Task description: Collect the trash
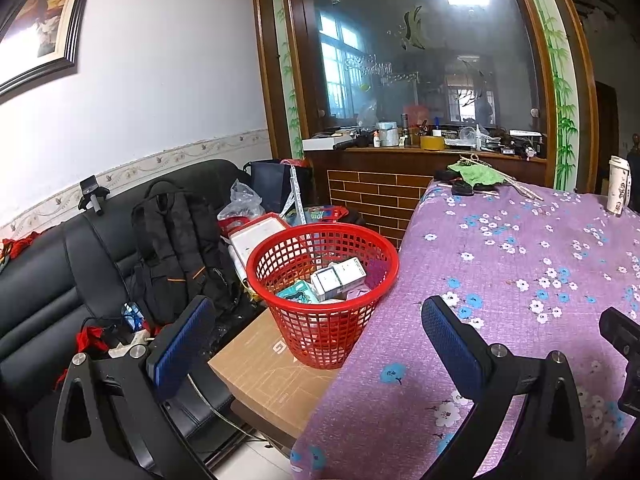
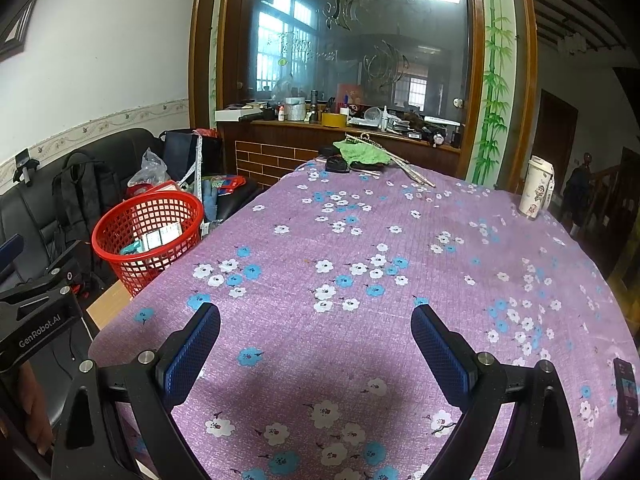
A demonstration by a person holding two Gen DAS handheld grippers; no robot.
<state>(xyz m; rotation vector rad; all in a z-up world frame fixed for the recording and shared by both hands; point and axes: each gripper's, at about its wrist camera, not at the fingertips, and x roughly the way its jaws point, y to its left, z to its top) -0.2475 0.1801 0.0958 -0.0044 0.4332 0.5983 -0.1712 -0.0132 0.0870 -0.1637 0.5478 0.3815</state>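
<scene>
A red mesh basket (image 1: 322, 304) stands on a cardboard box beside the table; it holds a white carton (image 1: 339, 279), a teal packet (image 1: 298, 293) and other wrappers. In the right wrist view the same red mesh basket (image 2: 148, 232) sits left of the table. My left gripper (image 1: 316, 320) is open, its blue pads straddling the table's left edge just short of the basket, nothing between them. My right gripper (image 2: 316, 326) hangs open over the purple flowered tablecloth (image 2: 360, 280), empty. The left gripper's black body (image 2: 36, 320) shows at that view's left edge.
A black sofa (image 1: 60, 260) with a backpack (image 1: 176, 248) and clutter lies left. The cardboard box (image 1: 264, 372) supports the basket. On the table's far end are a green cloth (image 2: 362, 154), sticks and a white cup (image 2: 536, 188). A phone (image 2: 626, 392) lies at the near right.
</scene>
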